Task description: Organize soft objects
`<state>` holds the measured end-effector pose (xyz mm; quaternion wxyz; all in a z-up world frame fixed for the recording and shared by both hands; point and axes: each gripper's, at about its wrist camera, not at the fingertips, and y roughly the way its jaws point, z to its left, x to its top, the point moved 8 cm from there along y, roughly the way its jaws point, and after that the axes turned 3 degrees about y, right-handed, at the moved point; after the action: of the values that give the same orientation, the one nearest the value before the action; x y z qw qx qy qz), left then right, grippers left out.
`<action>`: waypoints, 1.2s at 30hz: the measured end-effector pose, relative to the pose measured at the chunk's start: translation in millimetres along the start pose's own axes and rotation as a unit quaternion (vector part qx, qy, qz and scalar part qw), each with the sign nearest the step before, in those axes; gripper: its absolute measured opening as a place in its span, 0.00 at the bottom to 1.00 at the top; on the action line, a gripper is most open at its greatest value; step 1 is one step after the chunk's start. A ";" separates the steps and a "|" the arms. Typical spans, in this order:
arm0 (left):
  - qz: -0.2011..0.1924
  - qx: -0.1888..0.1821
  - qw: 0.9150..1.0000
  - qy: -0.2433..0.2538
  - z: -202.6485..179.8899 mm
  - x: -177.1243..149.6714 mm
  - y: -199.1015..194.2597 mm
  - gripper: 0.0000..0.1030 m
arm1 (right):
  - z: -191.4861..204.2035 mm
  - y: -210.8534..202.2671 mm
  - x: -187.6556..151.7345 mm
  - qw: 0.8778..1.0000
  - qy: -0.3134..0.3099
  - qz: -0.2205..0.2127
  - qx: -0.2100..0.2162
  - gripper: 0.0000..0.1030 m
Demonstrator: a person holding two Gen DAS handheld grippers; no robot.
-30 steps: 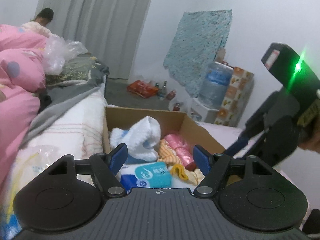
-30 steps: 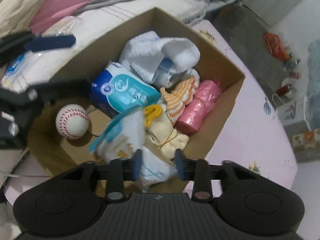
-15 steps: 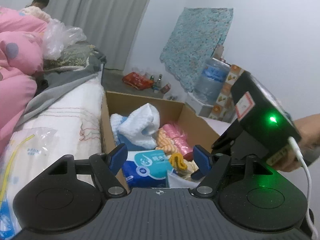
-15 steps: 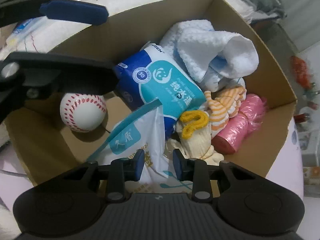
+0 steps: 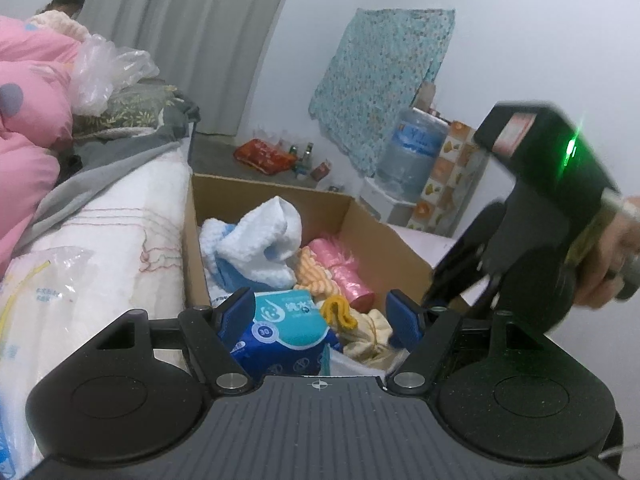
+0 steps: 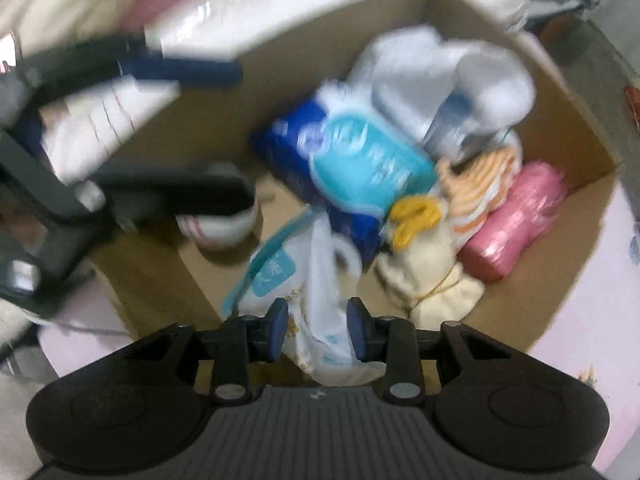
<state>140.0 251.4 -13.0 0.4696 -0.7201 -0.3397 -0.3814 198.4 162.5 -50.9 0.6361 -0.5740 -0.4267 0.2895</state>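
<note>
On the bed, hard against a folded white quilt [image 5: 120, 256], stands an open cardboard box [image 6: 560, 92], and the right gripper [image 6: 317, 330] points almost straight down over its near wall. A thin white plastic pack [image 6: 320, 312] with a teal label hangs between the gripper's fingers, its lower part already inside the box. The fingers stand fairly narrow and have just been opening a little. The view is blurred, so I cannot tell whether the pads press on the pack.

The pack looks light, limp and slick. It will probably sag and slide, so a pinch across a gathered fold near its top edge should hold better than one on the smooth face.

The left gripper [image 5: 320, 316] hovers at the box's other near side with its fingers wide and nothing between them.

Inside the box:
- A plump blue and teal tissue pack [image 6: 360, 168] lies in the middle. It is glossy and should be squashy yet keep its shape.
- A fluffy white towel [image 6: 460, 72] is heaped toward the far wall.
- An orange-striped knit [image 6: 480, 184] lies beside a crinkly pink roll [image 6: 516, 224].
- A cream cloth bundle [image 6: 428, 272] with a yellow cuff lies near the front.
- A baseball [image 6: 224, 232] rests on the bare cardboard floor, apart from the cloths. It is probably the firmest thing there and likely to roll.
</note>
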 end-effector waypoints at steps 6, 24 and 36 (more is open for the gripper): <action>-0.006 0.015 1.000 0.014 0.1 -1.0 -1.5 0.70 | -11.5 -5.8 -5.8 0.996 -0.041 0.030 -0.077 0.29; -0.002 0.002 0.999 0.032 -13.2 -3.3 -1.6 0.70 | -18.7 29.2 -35.8 0.970 -0.133 0.094 -0.178 0.12; -0.032 0.011 0.999 0.010 -4.6 4.9 -10.6 0.70 | 20.9 -16.6 16.8 0.989 -0.114 -0.033 -0.087 0.13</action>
<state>132.2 251.2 -3.1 0.4683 -0.6997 -0.3621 -0.4000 186.0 184.2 -31.7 0.5399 -0.5760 -0.5387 0.2941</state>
